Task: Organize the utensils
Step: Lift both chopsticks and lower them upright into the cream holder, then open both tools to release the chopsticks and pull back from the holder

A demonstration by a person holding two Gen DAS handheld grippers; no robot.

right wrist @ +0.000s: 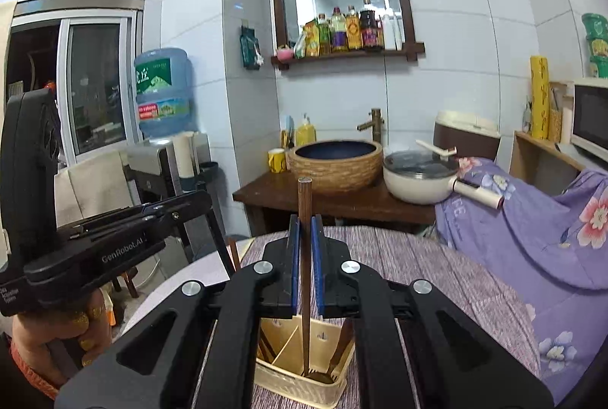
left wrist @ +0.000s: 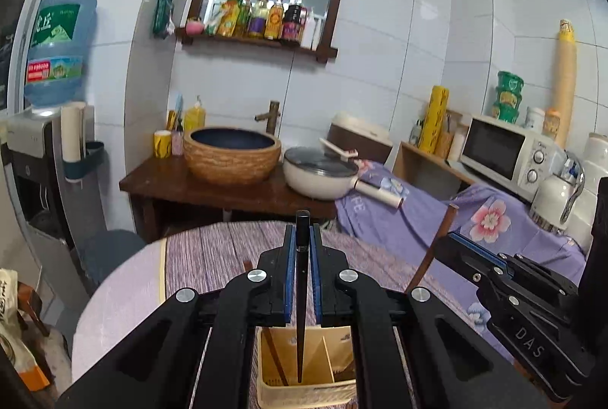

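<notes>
Chopsticks in both grippers, each one held upright with its tip pointing down into the cream utensil caddy (left wrist: pixel 304 392).

Your left gripper (left wrist: pixel 303 272) has its fingers narrow, pinching a black chopstick (left wrist: pixel 301 295). Long axis runs nearly vertical; the tip hangs inside the caddy, in the compartment left of the slanted divider, close to the floor. Contact with the floor cannot be told. A brown stick already leans in that same compartment, just to the left.

Your right gripper (right wrist: pixel 305 257) also has narrow fingers, clamped on a brown wooden chopstick (right wrist: pixel 305 257). Same vertical axis; its tip sits low in the caddy (right wrist: pixel 300 388), in the compartment right of the divider, beside what looks like a wooden spoon handle.

Both arms stand equally near: the caddy lies directly beneath each pair of fingers, on the striped mat of the round surface (right wrist: pixel 418 264). My read: the coming move is a straight release, so the vertical line matters most.

Hidden: the caddy's near wall is cut off by gripper bodies in both views. What lies in the bottom of the compartments is hard to make out.
</notes>
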